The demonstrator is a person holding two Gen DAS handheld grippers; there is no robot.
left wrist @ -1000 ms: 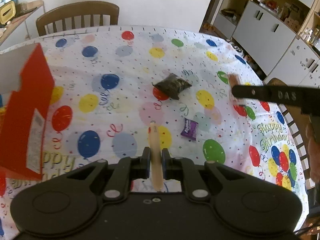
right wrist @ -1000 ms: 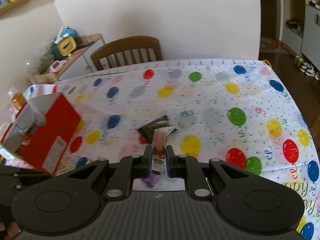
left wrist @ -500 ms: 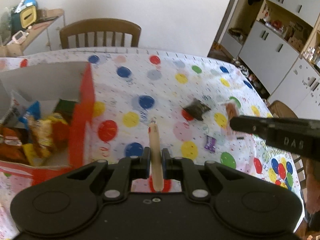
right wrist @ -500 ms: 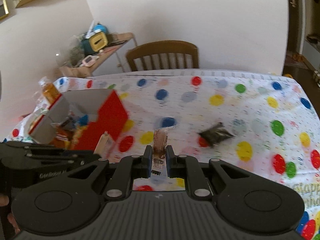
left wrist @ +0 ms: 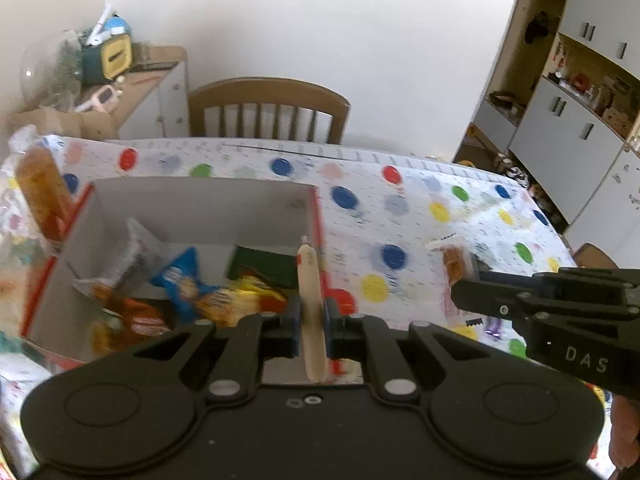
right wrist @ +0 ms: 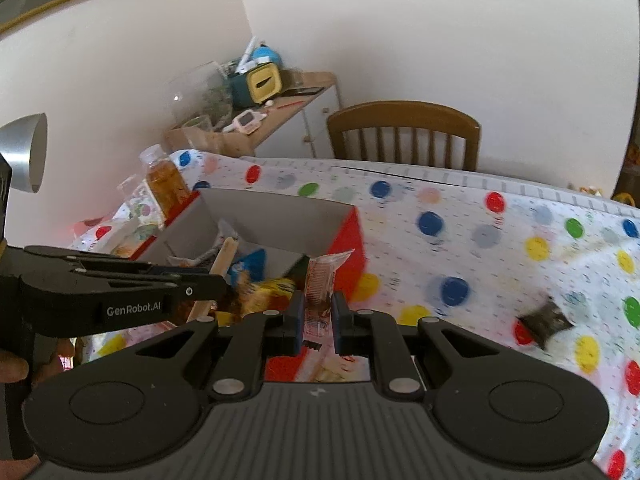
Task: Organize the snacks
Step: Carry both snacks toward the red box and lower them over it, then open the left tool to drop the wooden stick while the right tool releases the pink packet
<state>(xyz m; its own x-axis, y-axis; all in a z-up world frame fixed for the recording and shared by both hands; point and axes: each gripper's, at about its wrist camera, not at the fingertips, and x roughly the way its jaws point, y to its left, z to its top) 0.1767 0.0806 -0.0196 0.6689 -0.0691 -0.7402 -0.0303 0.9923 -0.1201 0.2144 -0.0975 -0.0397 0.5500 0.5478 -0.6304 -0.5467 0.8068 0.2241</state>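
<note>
While our left hand-held gripper [left wrist: 311, 322] pinches a pale stick snack [left wrist: 310, 304] at the red box's [right wrist: 347, 246] near right rim, our right hand-held gripper [right wrist: 316, 320] clamps a clear-wrapped bar [right wrist: 320, 280] just right of it; a dark packet [right wrist: 544, 322] lies far right on the desk [right wrist: 460, 216].

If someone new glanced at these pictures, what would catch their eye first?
Probably the red box of snacks standing open on the balloon-print tablecloth. Next, each gripper carrying a snack near it: the left gripper pinches a pale stick snack, the right gripper a clear-wrapped packet.
</note>
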